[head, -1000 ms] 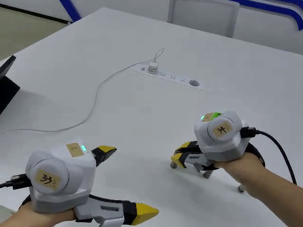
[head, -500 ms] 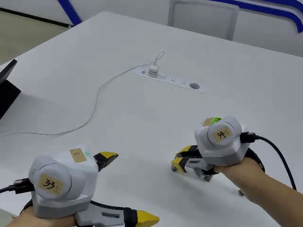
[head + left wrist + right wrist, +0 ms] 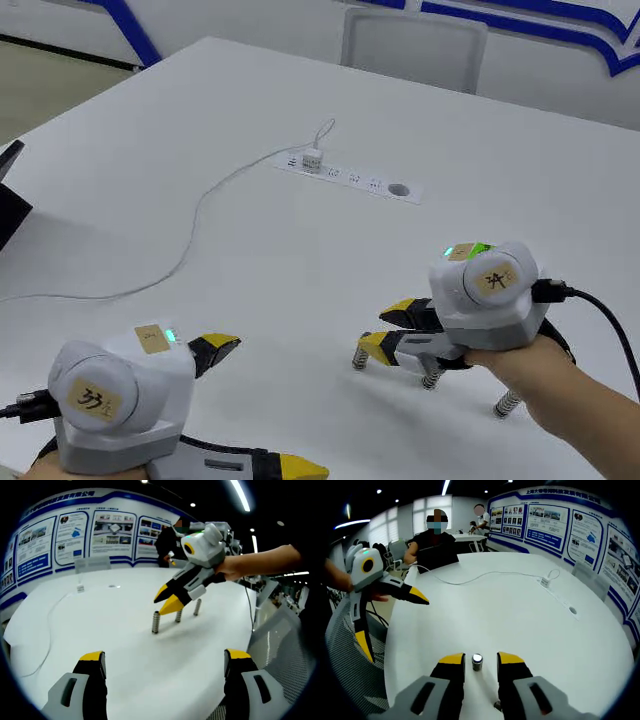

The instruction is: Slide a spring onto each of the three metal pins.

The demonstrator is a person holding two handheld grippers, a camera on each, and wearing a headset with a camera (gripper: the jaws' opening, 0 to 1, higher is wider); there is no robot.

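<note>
Right tool [image 3: 481,659] tipped low over the table [image 3: 300,250], jaws slightly parted. A spring-sleeved pin [image 3: 477,662] stands just ahead, framed between the tips. My left tool [image 3: 165,657] held level, spread wide, well apart from it.

desk [image 3: 250,250]: white, smooth, faint sheen. springs [image 3: 360,357]: coiled bare metal, dull shine. left tool [image 3: 265,405], right tool [image 3: 388,327]: glossy white plastic shells, yellow-black tips. cable [image 3: 195,215]: smooth white sheath.

A round sticker [image 3: 97,398] on the left tool [image 3: 272,405] reads "33"; other writing illegible.
</note>
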